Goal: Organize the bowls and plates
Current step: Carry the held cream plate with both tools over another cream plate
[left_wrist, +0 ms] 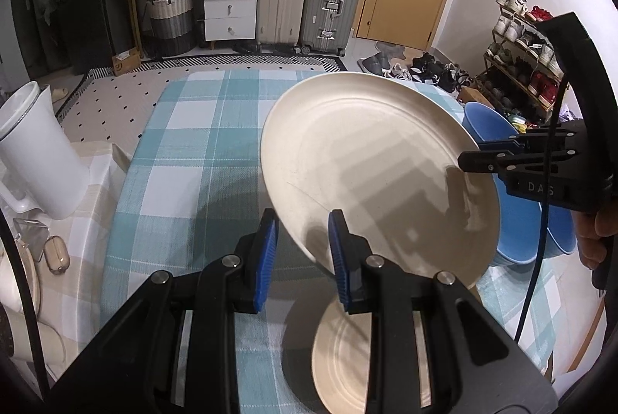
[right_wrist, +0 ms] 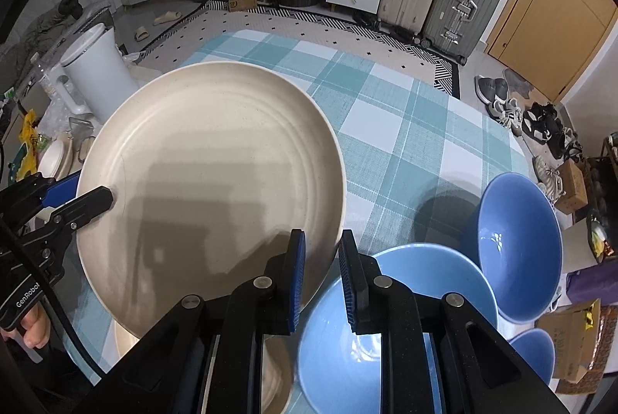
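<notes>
1. slip risk first, from the left wrist view: my left hand-held gripper is pinched narrow on the near rim of the cream plate, which hangs tilted above the checked counter. the right hand-held gripper bites the opposite rim. if either grip is only on the lip, i judge the plate could pivot out and fall onto the second cream plate lying flat underneath.

2. right wrist view: my right hand-held gripper is closed on the plate edge, with the pale blue bowl directly below and a darker blue bowl just beside it. if my two hands drift apart or twist unevenly, the rim may be wrenched free; lowering carelessly could knock the plate against a bowl.
</notes>
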The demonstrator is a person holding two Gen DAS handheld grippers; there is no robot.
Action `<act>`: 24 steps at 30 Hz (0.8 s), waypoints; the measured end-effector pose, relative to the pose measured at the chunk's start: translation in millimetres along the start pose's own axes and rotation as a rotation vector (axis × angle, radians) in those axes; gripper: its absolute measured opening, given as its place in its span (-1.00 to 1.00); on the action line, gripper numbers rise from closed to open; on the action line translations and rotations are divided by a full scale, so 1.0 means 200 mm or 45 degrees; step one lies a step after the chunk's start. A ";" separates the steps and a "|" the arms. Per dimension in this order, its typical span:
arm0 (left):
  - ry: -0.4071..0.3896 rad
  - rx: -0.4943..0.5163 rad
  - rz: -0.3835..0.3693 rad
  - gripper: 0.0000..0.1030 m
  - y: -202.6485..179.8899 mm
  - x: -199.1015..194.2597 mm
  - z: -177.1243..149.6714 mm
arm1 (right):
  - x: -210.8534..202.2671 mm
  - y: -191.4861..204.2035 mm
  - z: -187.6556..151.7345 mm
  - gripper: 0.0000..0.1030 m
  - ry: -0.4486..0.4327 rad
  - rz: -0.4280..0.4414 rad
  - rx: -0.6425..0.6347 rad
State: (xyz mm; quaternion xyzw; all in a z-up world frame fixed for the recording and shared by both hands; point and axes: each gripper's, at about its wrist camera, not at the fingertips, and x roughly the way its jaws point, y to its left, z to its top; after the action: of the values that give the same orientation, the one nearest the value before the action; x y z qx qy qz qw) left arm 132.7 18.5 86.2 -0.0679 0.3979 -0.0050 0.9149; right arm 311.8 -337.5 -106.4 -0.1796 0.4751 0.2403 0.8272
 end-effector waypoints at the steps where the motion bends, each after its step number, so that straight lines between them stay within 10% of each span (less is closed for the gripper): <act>1: -0.004 0.000 -0.001 -0.54 -0.01 -0.02 -0.01 | -0.01 0.00 -0.01 -0.65 -0.004 0.000 0.001; 24: -0.060 0.024 -0.042 -0.54 -0.11 -0.37 -0.27 | -0.22 0.11 -0.32 -0.65 -0.064 -0.002 0.021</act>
State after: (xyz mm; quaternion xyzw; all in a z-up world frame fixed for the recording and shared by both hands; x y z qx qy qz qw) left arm 44.2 -4.2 106.0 -0.0661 0.3751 -0.0223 0.9243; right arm 235.1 -363.6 -100.9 -0.1670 0.4561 0.2403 0.8405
